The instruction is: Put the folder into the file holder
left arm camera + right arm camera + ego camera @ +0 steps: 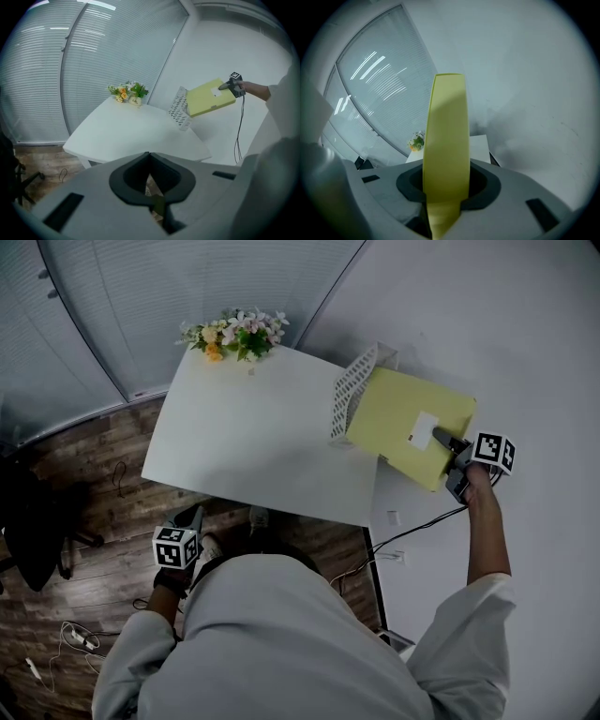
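The yellow folder (pixel 409 424) with a white label hangs in the air just right of the white perforated file holder (pixel 352 390), its left edge at the holder's open side. My right gripper (pixel 452 448) is shut on the folder's near right edge. In the right gripper view the folder (pixel 446 154) stands edge-on between the jaws. The left gripper (pixel 187 521) hangs low by the table's near left edge; its jaws meet at the tips with nothing in them. From the left gripper view the folder (pixel 209 97) and holder (pixel 179 108) appear across the table.
The white table (pixel 253 432) carries a small flower pot (pixel 236 334) at its far edge. A white wall lies to the right, with a cable (pixel 422 523) running down it. Window blinds stand behind the table. Wood floor and a dark chair (pixel 33 521) lie at the left.
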Demonstrator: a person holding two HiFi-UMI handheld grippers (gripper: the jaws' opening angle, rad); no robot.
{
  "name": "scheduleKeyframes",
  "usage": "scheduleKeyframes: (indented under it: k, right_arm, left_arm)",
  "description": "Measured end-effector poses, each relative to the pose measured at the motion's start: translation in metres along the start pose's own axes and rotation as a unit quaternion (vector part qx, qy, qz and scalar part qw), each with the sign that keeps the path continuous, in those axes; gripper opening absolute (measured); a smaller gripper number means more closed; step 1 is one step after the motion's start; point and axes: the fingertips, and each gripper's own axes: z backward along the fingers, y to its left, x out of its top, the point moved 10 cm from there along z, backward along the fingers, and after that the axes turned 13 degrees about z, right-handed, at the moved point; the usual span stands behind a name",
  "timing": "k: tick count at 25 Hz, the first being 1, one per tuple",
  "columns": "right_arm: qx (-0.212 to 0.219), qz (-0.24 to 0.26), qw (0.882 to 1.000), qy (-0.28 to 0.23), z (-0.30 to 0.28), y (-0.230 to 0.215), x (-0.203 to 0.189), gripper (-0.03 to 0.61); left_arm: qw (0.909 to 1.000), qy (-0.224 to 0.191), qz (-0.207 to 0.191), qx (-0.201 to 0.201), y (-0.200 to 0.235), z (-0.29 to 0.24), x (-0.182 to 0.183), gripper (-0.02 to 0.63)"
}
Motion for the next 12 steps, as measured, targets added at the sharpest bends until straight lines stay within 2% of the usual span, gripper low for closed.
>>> scheduleKeyframes:
  k: [12]
  right_arm:
    - [-0.027, 0.012, 0.999, 0.02, -0.014, 0.009, 0.029, 0.153]
  left_arm:
    - [0.9994, -0.016, 0.031, 0.007, 0.021, 0.009, -0.006, 0.008]
